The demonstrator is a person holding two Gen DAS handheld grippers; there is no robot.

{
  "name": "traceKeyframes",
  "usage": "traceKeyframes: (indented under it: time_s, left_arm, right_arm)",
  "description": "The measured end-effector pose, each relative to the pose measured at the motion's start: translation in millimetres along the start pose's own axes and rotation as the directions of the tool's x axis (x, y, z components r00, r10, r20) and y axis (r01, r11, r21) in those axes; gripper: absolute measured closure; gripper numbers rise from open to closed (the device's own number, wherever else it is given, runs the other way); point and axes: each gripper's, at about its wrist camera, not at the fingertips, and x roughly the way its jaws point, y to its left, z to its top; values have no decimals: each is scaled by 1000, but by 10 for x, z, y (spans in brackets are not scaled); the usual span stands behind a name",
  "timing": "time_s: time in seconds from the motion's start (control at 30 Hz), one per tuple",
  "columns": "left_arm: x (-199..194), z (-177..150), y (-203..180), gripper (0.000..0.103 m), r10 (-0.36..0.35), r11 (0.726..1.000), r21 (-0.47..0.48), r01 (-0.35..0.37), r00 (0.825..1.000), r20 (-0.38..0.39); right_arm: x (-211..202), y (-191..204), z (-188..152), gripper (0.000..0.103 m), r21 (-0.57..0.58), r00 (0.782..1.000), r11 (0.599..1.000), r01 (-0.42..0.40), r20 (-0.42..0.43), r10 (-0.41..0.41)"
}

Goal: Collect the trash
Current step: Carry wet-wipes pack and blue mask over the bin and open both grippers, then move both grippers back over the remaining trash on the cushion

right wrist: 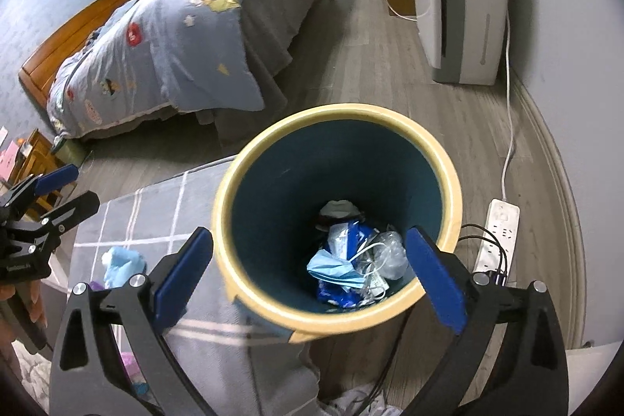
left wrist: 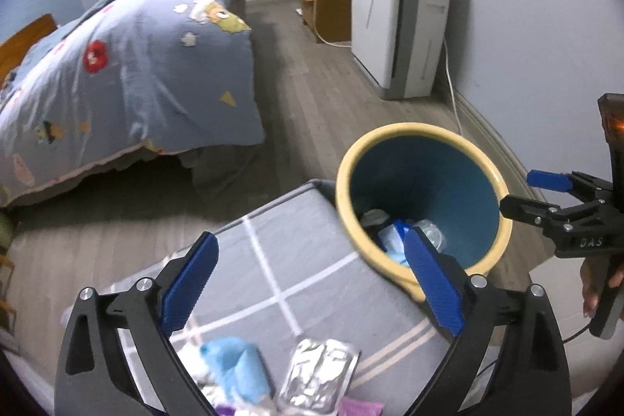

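The round waste bin with a cream-yellow rim and a dark teal inside (right wrist: 429, 158) stands on the grey wooden floor (right wrist: 351, 57), touching the edge of a grey cloth with white crossing lines (left wrist: 296, 232). At the bottom of the bin lies a pile of trash: a crumpled light blue face mask (right wrist: 331, 269), a blue and white wrapper (right wrist: 353, 234) and some clear plastic (right wrist: 390, 252).

The right gripper (right wrist: 310, 275) hangs above the bin with its blue fingers (right wrist: 435, 279) spread wide, and nothing is between them; one finger is over the near right rim, the other outside the left rim. The left gripper (left wrist: 308, 281) is also wide and empty. It is over the grey cloth, and its right finger overlaps the near edge of the bin in the left wrist view.

More trash lies on the cloth, below the left gripper: a crumpled light blue cloth-like piece (left wrist: 238, 365), a shiny silver foil packet (left wrist: 319, 375) just beside it, and some purple pieces (left wrist: 360, 408) at the lower border.

Behind, there is a bed with a blue cartoon-pattern quilt (left wrist: 136, 65), and a tall white and grey appliance (left wrist: 401, 22) stands by the wall. A white power strip (right wrist: 499, 236) lies on the floor to the right of the bin.
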Motion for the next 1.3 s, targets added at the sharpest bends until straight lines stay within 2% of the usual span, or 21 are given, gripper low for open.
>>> traceKeyframes:
  time_s: [0.3, 0.53, 0.73, 0.9, 1.0, 1.07, 1.2, 1.3]
  left_arm:
    - [-534, -264, 178, 7, 39, 999, -28, -39, 999, 30]
    - [-954, -463, 427, 7, 92, 995, -48, -89, 994, 54]
    - [-1375, -657, 835, 7, 155, 982, -118, -145, 984, 85]
    - [-1571, -832, 1068, 6, 216, 968, -153, -199, 971, 105]
    - [-1616, -970, 1157, 6, 230, 962, -173, -211, 968, 99]
    - [-1632, -1065, 1211, 6, 239, 959, -181, -219, 966, 94]
    - [-1602, -1183, 1282, 6, 237, 951, -220, -215, 968, 80]
    - [-1556, -1244, 1268, 6, 254, 952, -196, -236, 964, 76]
  right_arm:
    - [-351, 432, -113, 6, -59, 1000, 998, -13, 21, 15]
    - [-616, 909, -52, 6, -103, 998, 994, -35, 40, 39]
    - [-869, 1409, 90, 6, -104, 994, 993, -58, 91, 67]
    - [-1048, 1878, 104, 6, -120, 988, 989, -88, 115, 102]
    - [-1069, 2074, 1, 6, -109, 986, 990, -89, 133, 103]
    - [-989, 2128, -140, 6, -60, 990, 995, -80, 116, 86]
    - [-709, 2109, -521, 6, 23, 998, 999, -42, 48, 41]
    - [-459, 2040, -818, 6, 41, 999, 999, 15, -34, -14]
